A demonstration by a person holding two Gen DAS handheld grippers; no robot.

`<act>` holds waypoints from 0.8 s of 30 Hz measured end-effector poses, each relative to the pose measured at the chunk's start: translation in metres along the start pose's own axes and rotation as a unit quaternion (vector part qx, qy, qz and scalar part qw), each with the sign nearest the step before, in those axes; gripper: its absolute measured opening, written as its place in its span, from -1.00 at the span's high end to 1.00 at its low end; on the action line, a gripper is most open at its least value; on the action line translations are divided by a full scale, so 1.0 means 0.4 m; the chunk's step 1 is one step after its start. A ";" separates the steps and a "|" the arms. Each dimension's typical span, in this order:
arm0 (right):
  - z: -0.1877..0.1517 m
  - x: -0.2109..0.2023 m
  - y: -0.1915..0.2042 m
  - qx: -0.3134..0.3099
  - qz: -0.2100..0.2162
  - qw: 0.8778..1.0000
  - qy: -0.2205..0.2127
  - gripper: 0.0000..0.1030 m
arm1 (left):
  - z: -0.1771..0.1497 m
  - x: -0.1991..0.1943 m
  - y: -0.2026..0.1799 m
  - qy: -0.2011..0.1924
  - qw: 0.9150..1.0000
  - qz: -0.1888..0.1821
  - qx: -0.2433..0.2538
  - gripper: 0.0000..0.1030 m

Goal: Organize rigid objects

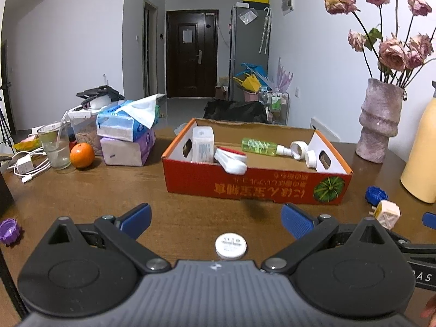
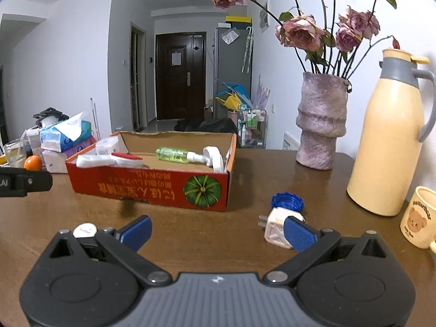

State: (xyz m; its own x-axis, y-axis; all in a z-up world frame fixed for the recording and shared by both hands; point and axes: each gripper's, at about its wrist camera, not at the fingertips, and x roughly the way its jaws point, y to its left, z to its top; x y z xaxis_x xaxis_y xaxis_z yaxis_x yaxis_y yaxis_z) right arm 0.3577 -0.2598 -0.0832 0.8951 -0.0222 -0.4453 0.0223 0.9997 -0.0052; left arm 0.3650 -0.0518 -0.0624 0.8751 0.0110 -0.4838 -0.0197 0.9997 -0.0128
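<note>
Cardboard box (image 1: 253, 188) rests on the bench (image 1: 136, 196), holding a green spray bottle (image 1: 259, 145). Near the box: white round lid (image 1: 230, 245) between the spread left tongs (image 1: 216, 219); right tongs (image 2: 217, 230) spread beside a white plug adapter (image 2: 276, 229).

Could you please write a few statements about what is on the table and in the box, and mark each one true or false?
1. The green spray bottle lies on its side inside the red cardboard box. True.
2. The left gripper is shut on the small white round container. False: it is open, and the container sits on the table between its fingers.
3. The orange is inside the box. False: it sits on the table beside the glass.
4. The blue cap sits on the table just behind the white plug adapter. True.
5. The right gripper is open. True.
</note>
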 end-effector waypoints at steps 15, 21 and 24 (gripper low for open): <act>-0.036 0.008 -0.088 0.035 -0.034 0.999 0.014 -1.00 | -0.044 0.034 -0.006 0.030 1.000 0.000 0.001 -1.00; -0.043 0.059 -0.137 0.056 -0.052 0.997 0.027 -0.97 | -0.056 0.072 -0.005 0.049 0.999 0.000 0.001 -1.00; -0.042 0.087 -0.151 0.062 -0.061 0.996 0.032 -0.97 | -0.066 0.097 -0.011 0.059 0.998 0.000 0.009 -1.00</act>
State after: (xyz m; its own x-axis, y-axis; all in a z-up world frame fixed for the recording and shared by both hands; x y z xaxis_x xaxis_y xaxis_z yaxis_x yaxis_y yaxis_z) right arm 0.3801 -0.3209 -0.1135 0.8518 -0.1400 -0.5048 0.1883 0.9810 0.0456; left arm 0.3863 -0.0562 -0.1043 0.8124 0.0100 -0.5830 -0.0104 0.9999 0.0027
